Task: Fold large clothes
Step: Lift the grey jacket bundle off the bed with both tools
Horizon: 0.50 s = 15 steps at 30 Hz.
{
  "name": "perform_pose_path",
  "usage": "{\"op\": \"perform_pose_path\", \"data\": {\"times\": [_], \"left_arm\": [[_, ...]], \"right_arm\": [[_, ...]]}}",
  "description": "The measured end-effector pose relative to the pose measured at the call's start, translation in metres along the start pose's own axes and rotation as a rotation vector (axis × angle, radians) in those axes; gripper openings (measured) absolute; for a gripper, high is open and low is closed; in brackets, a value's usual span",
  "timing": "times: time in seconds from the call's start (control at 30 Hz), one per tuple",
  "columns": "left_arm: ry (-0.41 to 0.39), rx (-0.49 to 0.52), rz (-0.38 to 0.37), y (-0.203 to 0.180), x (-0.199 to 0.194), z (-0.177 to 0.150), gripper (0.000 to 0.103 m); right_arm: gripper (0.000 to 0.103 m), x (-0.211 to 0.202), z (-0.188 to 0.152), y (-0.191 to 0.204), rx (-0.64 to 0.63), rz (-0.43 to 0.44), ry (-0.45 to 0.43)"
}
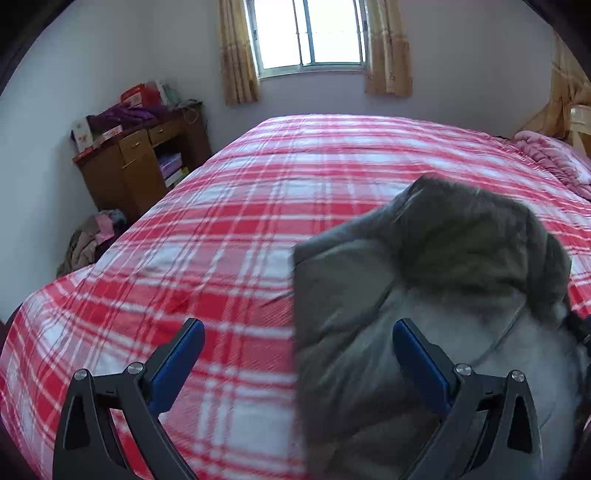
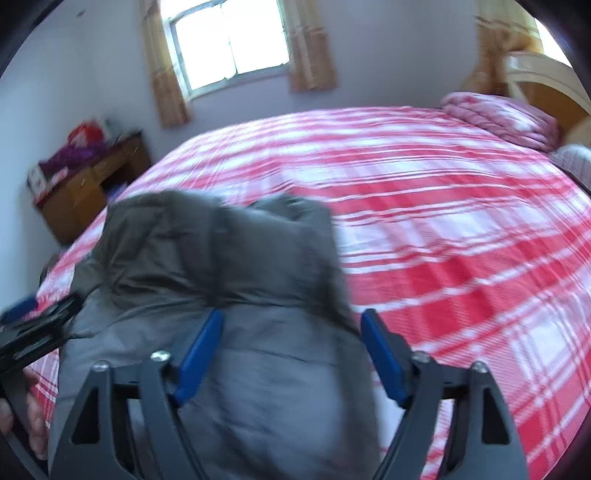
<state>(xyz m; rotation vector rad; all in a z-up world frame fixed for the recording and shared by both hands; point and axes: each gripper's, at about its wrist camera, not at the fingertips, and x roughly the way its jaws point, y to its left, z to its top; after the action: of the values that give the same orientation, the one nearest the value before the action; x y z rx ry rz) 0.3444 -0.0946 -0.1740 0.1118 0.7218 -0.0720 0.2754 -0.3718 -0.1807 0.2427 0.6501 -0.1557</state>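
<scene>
A grey padded jacket (image 1: 424,295) lies bunched on the red and white plaid bed cover (image 1: 221,229). In the left wrist view it fills the lower right. My left gripper (image 1: 297,343) is open above the jacket's left edge, with one blue finger over the cover and one over the jacket. In the right wrist view the jacket (image 2: 229,280) lies at the lower left, on the bed cover (image 2: 461,258). My right gripper (image 2: 291,343) is open above the jacket, holding nothing. The left gripper (image 2: 33,332) shows at the left edge of that view.
A brown wooden desk (image 1: 144,166) piled with clothes and boxes stands by the far left wall. Clothes (image 1: 92,243) lie heaped on the floor beside it. A pink folded quilt (image 2: 502,118) lies at the bed's head on the right. A curtained window (image 1: 310,33) is behind.
</scene>
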Motion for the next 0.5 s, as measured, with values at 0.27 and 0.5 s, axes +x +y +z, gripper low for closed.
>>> {"op": "perform_pose_path", "data": {"times": [0.27,0.5], "left_arm": [[0.078,-0.034,-0.095,0.000,0.014,-0.020,0.102],[0.070,-0.020,-0.117,-0.008,0.018,-0.025,0.102]], "right_arm": [[0.085,0.004,-0.012,-0.038,0.064,0.028,0.081],[0.068,0.013,-0.015,-0.038,0.071,0.153,0.135]]}}
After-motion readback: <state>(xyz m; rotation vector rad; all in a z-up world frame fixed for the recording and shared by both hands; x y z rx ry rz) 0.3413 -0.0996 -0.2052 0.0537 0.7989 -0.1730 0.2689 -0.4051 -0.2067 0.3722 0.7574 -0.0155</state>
